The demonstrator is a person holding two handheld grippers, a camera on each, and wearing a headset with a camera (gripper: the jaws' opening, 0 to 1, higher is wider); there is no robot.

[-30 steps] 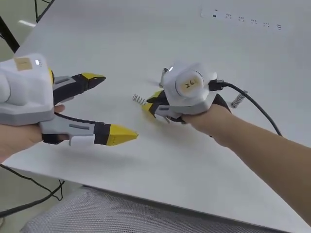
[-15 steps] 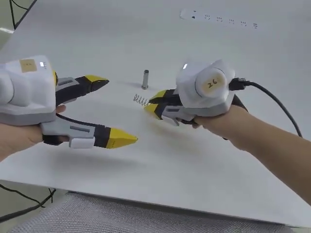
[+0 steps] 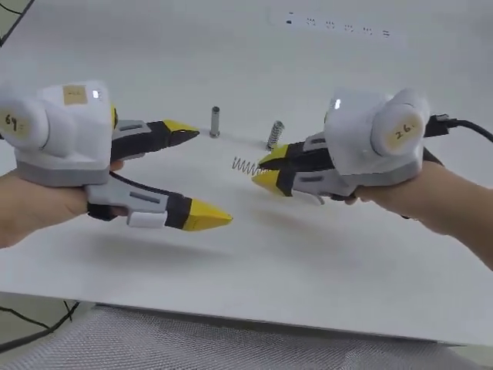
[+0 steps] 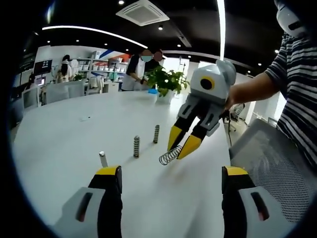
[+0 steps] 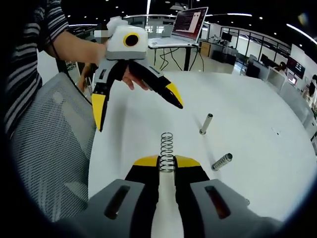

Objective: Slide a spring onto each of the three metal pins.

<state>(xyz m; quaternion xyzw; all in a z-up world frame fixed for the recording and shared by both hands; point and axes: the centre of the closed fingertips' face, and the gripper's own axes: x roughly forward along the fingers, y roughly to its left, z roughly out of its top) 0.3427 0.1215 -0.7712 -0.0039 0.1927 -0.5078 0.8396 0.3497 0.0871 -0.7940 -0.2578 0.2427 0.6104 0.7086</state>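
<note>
Up comes the spring (image 3: 245,165), pinched by the right gripper (image 3: 259,171) — left gripper (image 3: 213,177) spread — two pins (image 4: 136,146) loaded, bare pin (image 3: 215,122) left.

Bright, even overhead light washes out the matte white tabletop (image 3: 323,262); a soft, faint shadow lies beneath the left yellow-tipped grey tool (image 3: 208,176). Gripper views bend at their edges; white ceiling strip lights (image 4: 220,20) glare above it.

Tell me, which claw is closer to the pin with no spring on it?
Left. The left gripper is open, one jaw tip just beside the bare pin. The right gripper, shut on a spring, sits farther off to the side.
</note>
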